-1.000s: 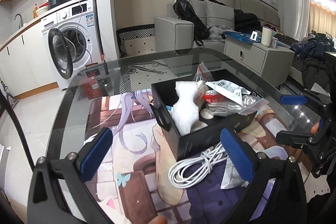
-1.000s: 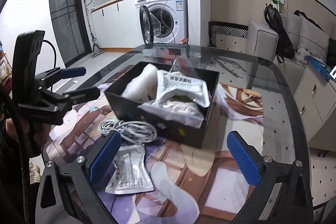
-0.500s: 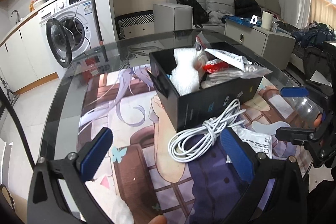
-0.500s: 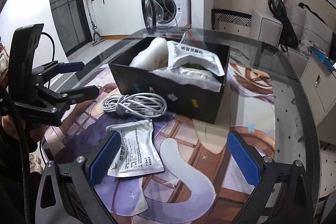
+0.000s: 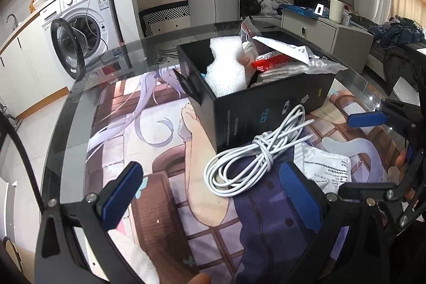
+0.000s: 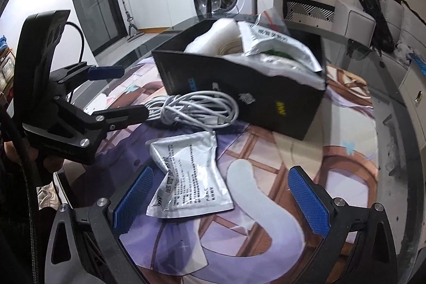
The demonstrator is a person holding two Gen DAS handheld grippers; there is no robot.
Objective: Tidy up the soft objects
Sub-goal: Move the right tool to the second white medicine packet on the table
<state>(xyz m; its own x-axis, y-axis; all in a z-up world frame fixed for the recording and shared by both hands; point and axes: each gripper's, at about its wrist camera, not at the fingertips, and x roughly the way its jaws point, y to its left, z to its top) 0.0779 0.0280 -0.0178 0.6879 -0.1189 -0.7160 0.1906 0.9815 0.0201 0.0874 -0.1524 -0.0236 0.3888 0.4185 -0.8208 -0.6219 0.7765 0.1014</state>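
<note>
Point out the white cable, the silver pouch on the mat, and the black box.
white cable (image 5: pixel 247 164), left wrist view, knotted middle.
silver pouch (image 6: pixel 190 177), right wrist view, printed face.
black box (image 6: pixel 239 97), right wrist view, near side wall.

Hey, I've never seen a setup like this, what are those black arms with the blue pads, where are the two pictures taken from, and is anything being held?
Those are two handheld grippers, one in each of a person's hands, each with a camera looking along its fingers. One picture is from the left gripper, the other from the right gripper. Both are open and hold nothing. On the glass table stands a black box stuffed with soft packaging. In front of it lie a coiled white cable and a silver pouch, on a cartoon-printed mat.
</note>
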